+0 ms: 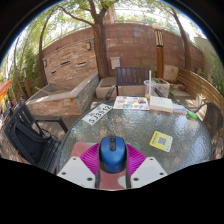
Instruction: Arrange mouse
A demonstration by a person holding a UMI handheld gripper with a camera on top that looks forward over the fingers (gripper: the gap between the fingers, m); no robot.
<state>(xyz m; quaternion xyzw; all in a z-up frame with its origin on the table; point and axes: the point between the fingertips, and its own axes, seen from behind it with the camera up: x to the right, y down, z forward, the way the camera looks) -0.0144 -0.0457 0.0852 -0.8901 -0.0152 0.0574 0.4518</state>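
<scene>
I see a round glass-topped counter carrying everything. Near me a blue mouse sits on a pink mat. To the right lies a yellow card; on the far side lie a white sign and flat boxes.
</scene>
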